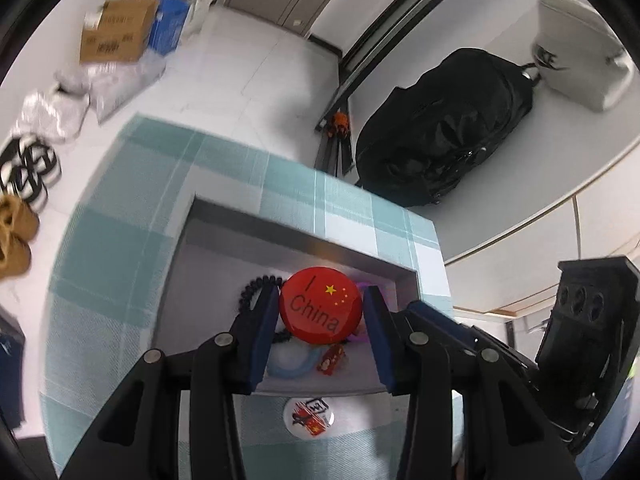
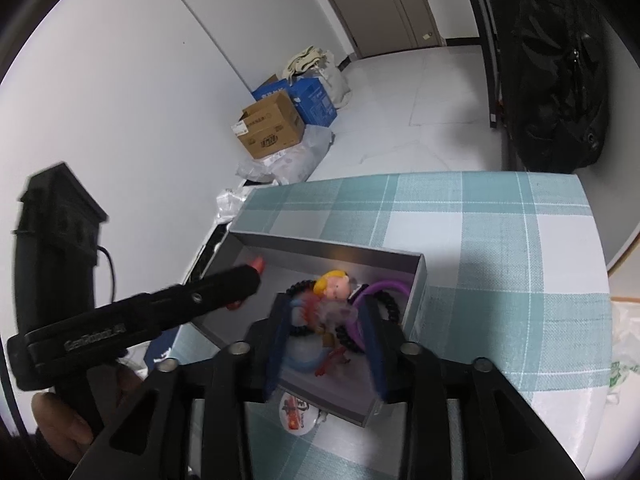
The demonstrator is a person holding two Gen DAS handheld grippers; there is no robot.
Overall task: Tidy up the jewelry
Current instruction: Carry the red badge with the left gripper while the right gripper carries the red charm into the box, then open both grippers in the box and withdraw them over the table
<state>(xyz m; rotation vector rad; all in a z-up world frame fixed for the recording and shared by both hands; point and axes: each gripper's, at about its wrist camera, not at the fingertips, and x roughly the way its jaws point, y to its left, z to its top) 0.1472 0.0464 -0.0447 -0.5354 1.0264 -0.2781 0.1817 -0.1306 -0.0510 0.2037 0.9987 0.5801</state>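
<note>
L gripper [image 1: 322, 312] grasps red badge [image 1: 321, 306] edge-on btwn its blue pads [image 1: 264, 330], held over the grey box [image 1: 304, 246], toward the box's 3 o'clock end. In R wrist view the badge shows only as a red sliver at the L fingertip. R gripper [image 2: 326, 344] hovers over the pile in the box: fingers spread, nothing pinched; doll charm [image 2: 334, 284], purple band [image 2: 384, 286], black bead bracelet [image 2: 390, 304] lie tangled beneath.

Step in hand, I judge: drop badge in box. To do well: lower till badge nears floor, pick a bare patch at 9 o'clock of the pile, then release, else it rolls or lands on beads. Keep R clear of L's path. White badge [image 1: 312, 414] on cloth [image 1: 120, 240] at 6 o'clock, just outside the box wall, not yet boxed.
</note>
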